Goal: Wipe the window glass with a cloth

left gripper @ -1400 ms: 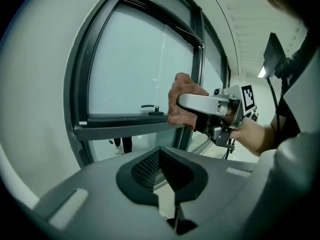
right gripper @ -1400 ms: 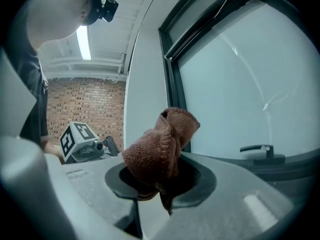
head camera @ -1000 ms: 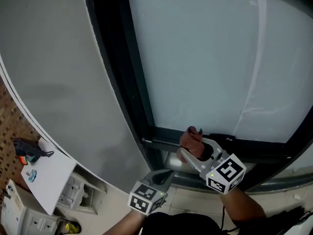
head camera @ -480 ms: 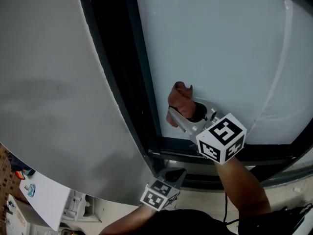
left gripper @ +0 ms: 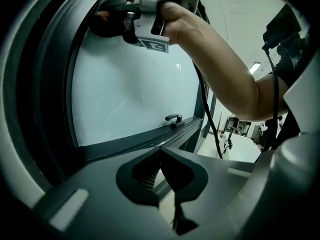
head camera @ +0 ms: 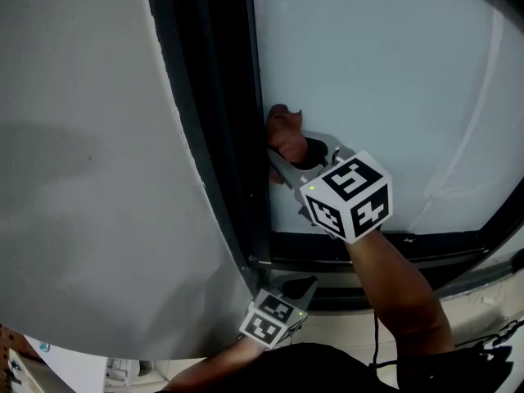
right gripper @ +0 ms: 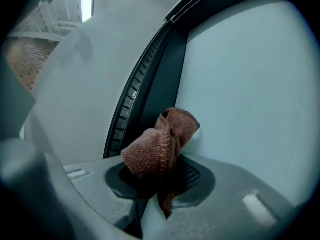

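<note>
Right gripper (right gripper: 155, 184) is clamped on a bunched brown cloth (right gripper: 162, 139). The cloth appears to touch the window glass (head camera: 393, 80) at centre of the head view, just beside the dark window frame (head camera: 217, 113). Left gripper (left gripper: 162, 176) is closed on nothing, at bottom centre. Recommended: keep even pressure and overlap strokes, working outward from the frame edge.
</note>
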The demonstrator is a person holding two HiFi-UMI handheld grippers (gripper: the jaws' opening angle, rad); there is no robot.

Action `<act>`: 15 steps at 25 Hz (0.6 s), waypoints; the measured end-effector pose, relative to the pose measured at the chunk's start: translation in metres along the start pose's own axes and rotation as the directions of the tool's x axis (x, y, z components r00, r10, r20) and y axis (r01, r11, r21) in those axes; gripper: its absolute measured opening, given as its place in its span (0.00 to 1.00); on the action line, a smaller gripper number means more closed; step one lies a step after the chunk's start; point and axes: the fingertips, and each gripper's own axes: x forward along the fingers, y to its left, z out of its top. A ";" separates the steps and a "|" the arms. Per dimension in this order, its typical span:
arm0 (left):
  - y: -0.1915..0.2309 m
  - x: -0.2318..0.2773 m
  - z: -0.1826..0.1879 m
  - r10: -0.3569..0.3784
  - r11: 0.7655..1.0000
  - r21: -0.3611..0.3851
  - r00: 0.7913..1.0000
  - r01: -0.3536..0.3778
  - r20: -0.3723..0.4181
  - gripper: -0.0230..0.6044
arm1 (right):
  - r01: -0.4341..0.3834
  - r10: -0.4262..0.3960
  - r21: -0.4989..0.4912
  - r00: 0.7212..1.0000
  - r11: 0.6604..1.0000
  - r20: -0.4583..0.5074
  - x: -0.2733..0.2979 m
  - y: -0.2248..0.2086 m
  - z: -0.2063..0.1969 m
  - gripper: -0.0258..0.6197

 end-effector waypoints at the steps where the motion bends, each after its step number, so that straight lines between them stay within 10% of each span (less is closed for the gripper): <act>1: 0.003 0.000 0.000 0.000 1.000 0.000 1.000 0.000 0.003 0.06 | 0.004 -0.004 -0.009 1.000 1.000 -0.010 0.003 0.001 0.000 0.21; 15: 0.013 0.001 0.007 -0.023 0.999 -0.036 0.999 0.025 0.037 0.06 | 0.007 -0.007 0.044 1.000 0.999 -0.003 -0.008 -0.011 0.004 0.21</act>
